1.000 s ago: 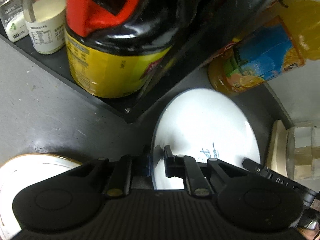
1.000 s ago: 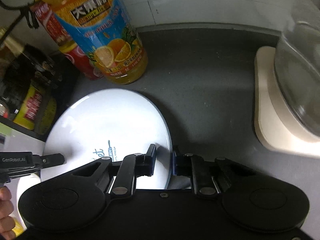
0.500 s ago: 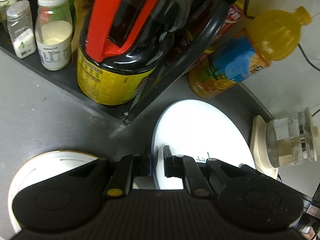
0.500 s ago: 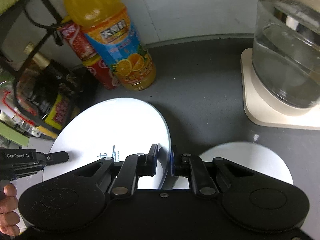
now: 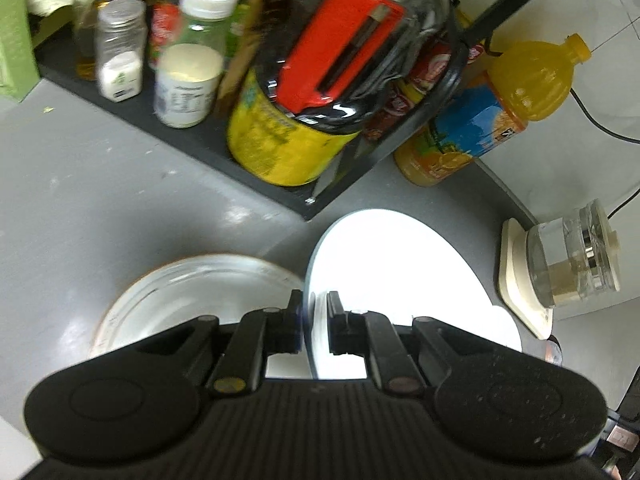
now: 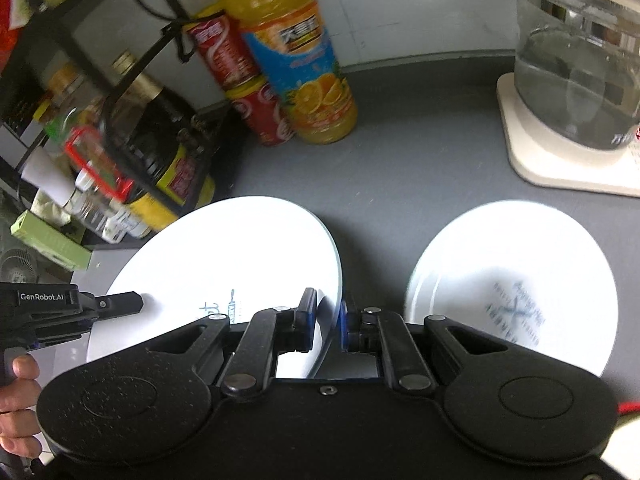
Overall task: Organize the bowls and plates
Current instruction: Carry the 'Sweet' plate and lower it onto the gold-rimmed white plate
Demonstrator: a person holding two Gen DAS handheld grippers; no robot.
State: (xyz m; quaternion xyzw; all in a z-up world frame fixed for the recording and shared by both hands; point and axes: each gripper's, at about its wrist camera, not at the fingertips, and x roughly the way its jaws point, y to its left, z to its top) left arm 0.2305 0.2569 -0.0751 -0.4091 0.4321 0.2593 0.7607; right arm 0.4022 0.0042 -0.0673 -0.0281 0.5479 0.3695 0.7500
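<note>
Both my tongs, left gripper (image 5: 314, 322) and right gripper (image 6: 328, 320), are clamped on the white plate's (image 6: 224, 256) opposite rims, so I'd keep it level over the next plate (image 6: 516, 280).

Matte black claw (image 6: 328, 320) with blue pads (image 6: 343, 318), round screws, "GenRobot.AI" lettering.
</note>
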